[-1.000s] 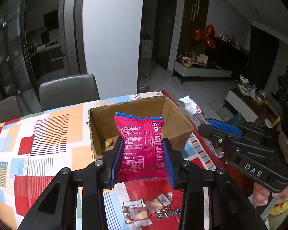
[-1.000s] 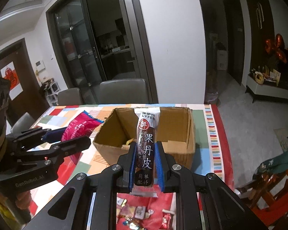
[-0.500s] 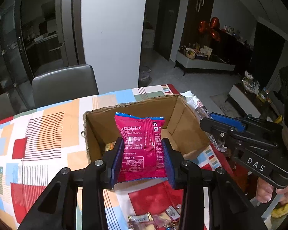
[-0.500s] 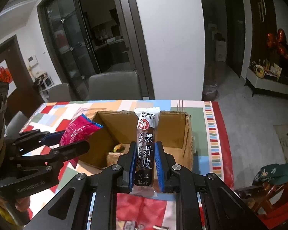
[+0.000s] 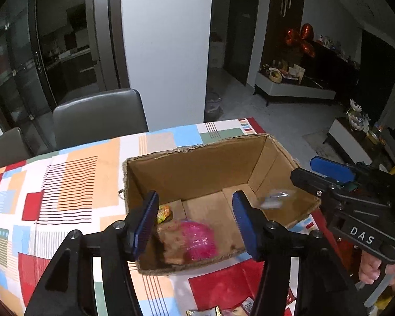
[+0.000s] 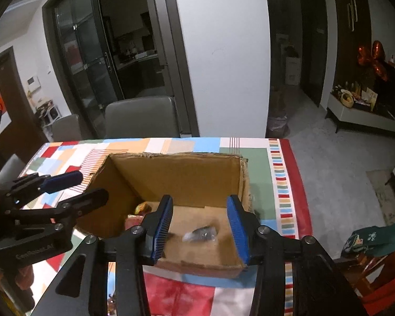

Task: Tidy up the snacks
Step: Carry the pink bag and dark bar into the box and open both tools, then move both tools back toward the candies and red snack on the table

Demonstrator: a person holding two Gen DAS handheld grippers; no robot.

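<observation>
An open cardboard box [image 5: 197,168] [image 6: 187,173] stands on the patterned tablecloth. My left gripper [image 5: 194,221] is open and empty above the box's near left part. A pink snack bag [image 5: 197,241], blurred, lies inside the box below it, beside a yellow-wrapped snack [image 5: 163,212]. My right gripper [image 6: 200,226] is open and empty above the box's near right part. A dark, blurred snack bar [image 6: 201,233] is inside the box below it; it also shows in the left wrist view [image 5: 272,200]. Each gripper shows in the other's view [image 5: 329,176] [image 6: 73,187].
Several small wrapped snacks [image 5: 223,310] lie on the tablecloth [image 5: 65,184] in front of the box. Grey chairs [image 5: 97,118] [image 6: 142,117] stand behind the table. The table's right edge [image 6: 297,197] drops to the floor.
Both grippers moved over the box and opened. The pink bag left my left gripper and the snack bar left my right gripper; both now sit in the box.
</observation>
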